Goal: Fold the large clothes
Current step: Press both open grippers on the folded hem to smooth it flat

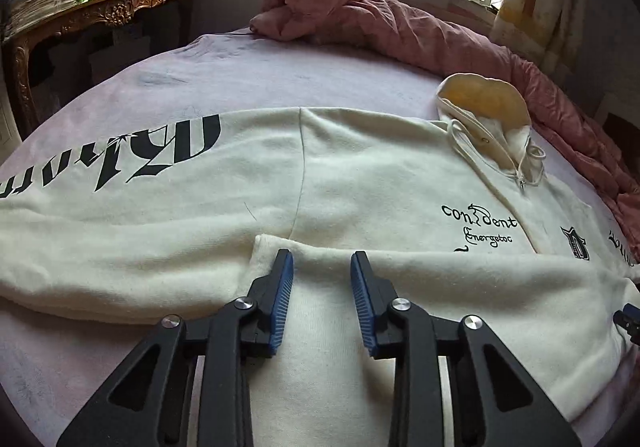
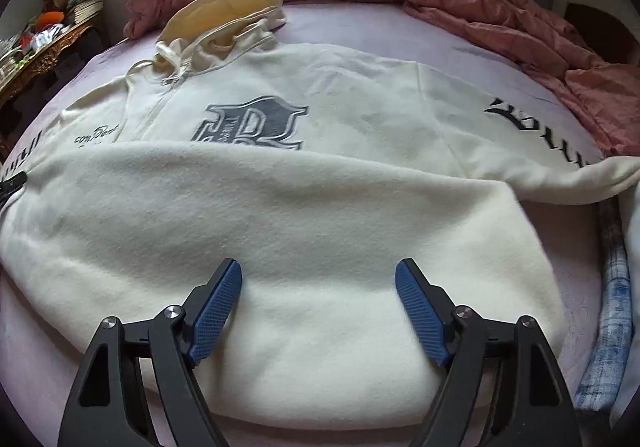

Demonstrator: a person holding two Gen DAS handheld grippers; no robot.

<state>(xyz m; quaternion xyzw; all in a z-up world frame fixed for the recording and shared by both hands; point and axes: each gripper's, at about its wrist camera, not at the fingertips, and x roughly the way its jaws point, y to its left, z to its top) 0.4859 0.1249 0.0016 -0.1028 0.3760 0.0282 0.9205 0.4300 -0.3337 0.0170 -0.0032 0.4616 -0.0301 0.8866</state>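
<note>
Lying face up across the middle of the pink-sheeted bed (image 1: 240, 79), hood toward the far edge, the cream hoodie (image 1: 380, 175) had its hem folded up over the chest. Your left gripper (image 1: 322, 267) hovered at that fold, fingers narrowly apart and pinching nothing; your right gripper (image 2: 318, 275) stood wide apart above it, empty. Dragging either one could have pulled the loose fold open or bunched it unevenly.
</note>
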